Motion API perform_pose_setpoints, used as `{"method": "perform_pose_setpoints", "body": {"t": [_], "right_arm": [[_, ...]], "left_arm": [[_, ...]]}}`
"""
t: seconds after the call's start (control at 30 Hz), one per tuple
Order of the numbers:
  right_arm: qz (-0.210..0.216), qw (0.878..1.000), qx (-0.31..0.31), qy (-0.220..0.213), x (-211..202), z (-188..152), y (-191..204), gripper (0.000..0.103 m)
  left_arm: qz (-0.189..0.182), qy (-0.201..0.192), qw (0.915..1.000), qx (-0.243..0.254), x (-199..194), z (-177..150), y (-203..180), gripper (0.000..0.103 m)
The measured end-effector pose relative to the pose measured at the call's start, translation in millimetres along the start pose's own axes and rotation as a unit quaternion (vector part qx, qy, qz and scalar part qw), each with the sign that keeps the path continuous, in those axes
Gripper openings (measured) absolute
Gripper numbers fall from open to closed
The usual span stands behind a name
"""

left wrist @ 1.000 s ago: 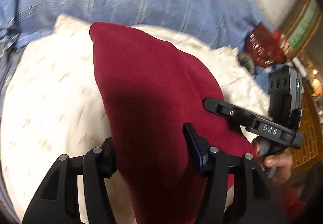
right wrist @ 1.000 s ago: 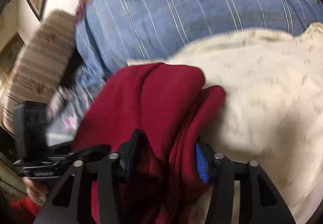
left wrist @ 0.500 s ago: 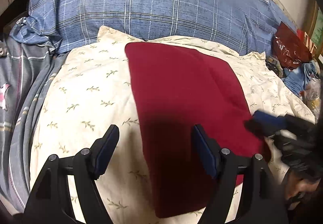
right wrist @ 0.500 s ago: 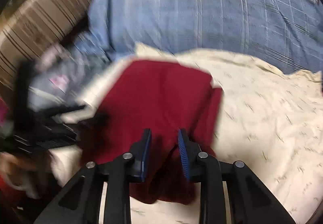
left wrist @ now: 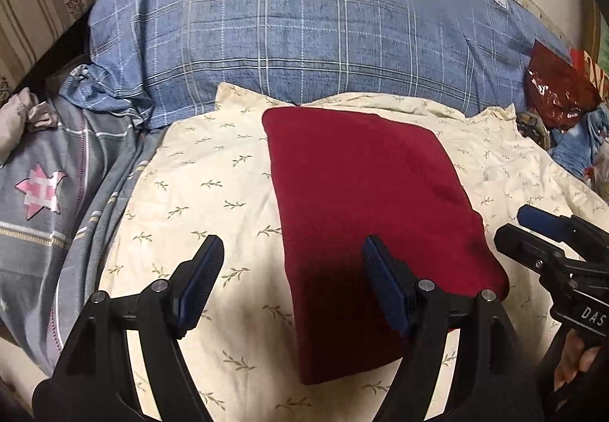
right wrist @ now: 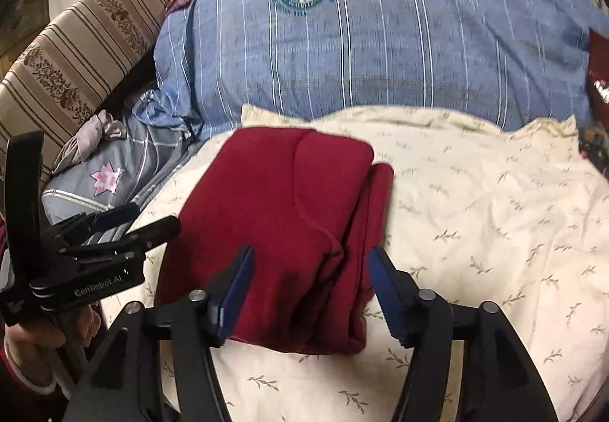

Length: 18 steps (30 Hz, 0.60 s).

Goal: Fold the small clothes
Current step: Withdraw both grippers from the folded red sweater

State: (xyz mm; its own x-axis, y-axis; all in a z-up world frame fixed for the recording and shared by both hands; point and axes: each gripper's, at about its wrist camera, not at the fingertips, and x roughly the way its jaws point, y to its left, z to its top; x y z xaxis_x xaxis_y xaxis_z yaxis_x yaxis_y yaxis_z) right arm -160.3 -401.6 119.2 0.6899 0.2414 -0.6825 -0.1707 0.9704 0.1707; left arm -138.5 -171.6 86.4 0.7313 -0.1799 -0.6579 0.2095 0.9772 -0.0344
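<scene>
A dark red garment [left wrist: 365, 201] lies folded into a rectangle on the cream leaf-print sheet [left wrist: 198, 186]. In the right wrist view the red garment [right wrist: 281, 224] shows stacked folded layers along its right edge. My left gripper [left wrist: 291, 262] is open and empty, held above the garment's near left edge. My right gripper [right wrist: 308, 269] is open and empty, held above the garment's near end. The right gripper also shows at the right of the left wrist view [left wrist: 533, 231], and the left gripper at the left of the right wrist view [right wrist: 129, 220].
A large blue plaid pillow [left wrist: 304, 30] lies behind the sheet. A grey star-print cover [left wrist: 42, 190] is on the left. A striped sofa cushion [right wrist: 72, 56] stands far left. A shiny red bag [left wrist: 552, 87] and clutter sit at the right.
Both grippers let go of the red garment, opened and pulled back. The garment now lies flat and folded on the sheet.
</scene>
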Motion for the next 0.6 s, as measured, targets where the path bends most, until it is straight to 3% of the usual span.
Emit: {"method": "perform_pose_setpoints", "body": {"t": [0.33, 0.6], "right_arm": [[-0.005, 1.0, -0.001, -0.022, -10, -1, 15, 0.078], [-0.008, 1.0, 0.002, -0.007, 6, 0, 18, 0.083]], "left_arm": [[0.016, -0.035, 0.9991, -0.016, -25, -1, 4, 0.076], [0.013, -0.032, 0.9993, -0.014, -13, -1, 6, 0.08]]}}
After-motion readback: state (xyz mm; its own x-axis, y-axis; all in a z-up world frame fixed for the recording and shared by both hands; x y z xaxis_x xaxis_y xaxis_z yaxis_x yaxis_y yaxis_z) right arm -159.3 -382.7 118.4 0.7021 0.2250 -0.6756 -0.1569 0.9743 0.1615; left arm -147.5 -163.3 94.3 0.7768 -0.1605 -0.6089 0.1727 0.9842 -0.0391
